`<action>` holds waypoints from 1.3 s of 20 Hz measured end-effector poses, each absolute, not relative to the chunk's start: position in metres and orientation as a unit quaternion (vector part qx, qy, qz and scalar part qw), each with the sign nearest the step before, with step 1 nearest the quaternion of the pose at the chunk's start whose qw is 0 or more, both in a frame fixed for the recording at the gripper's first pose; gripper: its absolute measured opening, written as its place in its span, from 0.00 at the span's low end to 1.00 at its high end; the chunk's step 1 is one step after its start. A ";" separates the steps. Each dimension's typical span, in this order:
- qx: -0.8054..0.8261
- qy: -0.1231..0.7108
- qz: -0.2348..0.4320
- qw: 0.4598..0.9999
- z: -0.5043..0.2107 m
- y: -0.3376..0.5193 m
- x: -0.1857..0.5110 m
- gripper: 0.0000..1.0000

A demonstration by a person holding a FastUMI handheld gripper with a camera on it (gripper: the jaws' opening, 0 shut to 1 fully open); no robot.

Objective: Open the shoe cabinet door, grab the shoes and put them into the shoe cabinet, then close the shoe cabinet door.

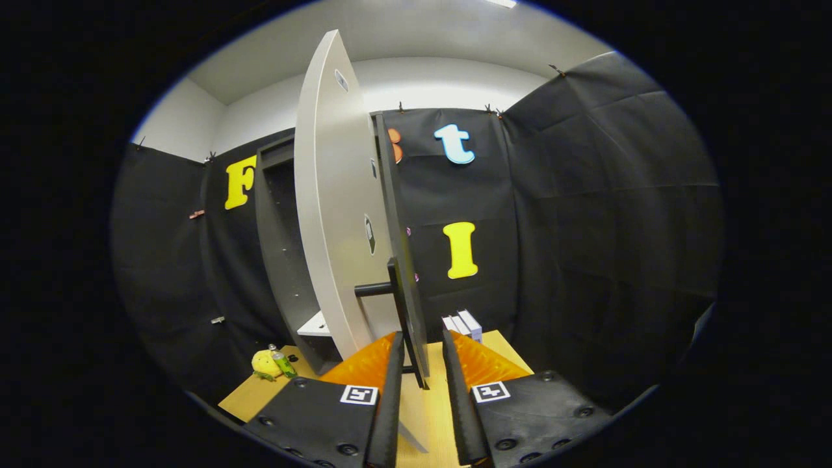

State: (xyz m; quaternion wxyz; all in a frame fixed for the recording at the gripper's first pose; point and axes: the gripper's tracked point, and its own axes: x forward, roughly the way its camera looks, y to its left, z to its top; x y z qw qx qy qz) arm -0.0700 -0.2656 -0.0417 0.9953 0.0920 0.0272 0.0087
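Observation:
The dark shoe cabinet [279,247] stands on the wooden table [429,416], with a pale shelf [315,325] showing inside. Its door [331,214] is swung open and I see it almost edge-on, pale face to the left, dark edge to the right. A black bar handle [392,289] sticks out from the door just ahead of my fingers. My gripper [422,338] is open, and the door's lower edge sits in the gap between the fingers. Neither finger visibly presses on it.
A yellow soft item [265,364] and a small green bottle [283,363] lie on the table left of the cabinet's foot. A few white boxes [465,325] stand beyond my right finger. Black cloth walls close the booth on all sides.

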 end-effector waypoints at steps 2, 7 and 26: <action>0.097 0.029 -0.006 0.995 -0.042 -0.267 -0.089 0.43; 0.078 0.047 -0.001 0.996 -0.049 -0.236 -0.134 0.66; 0.053 0.329 0.089 0.939 -0.385 -0.037 -0.088 0.99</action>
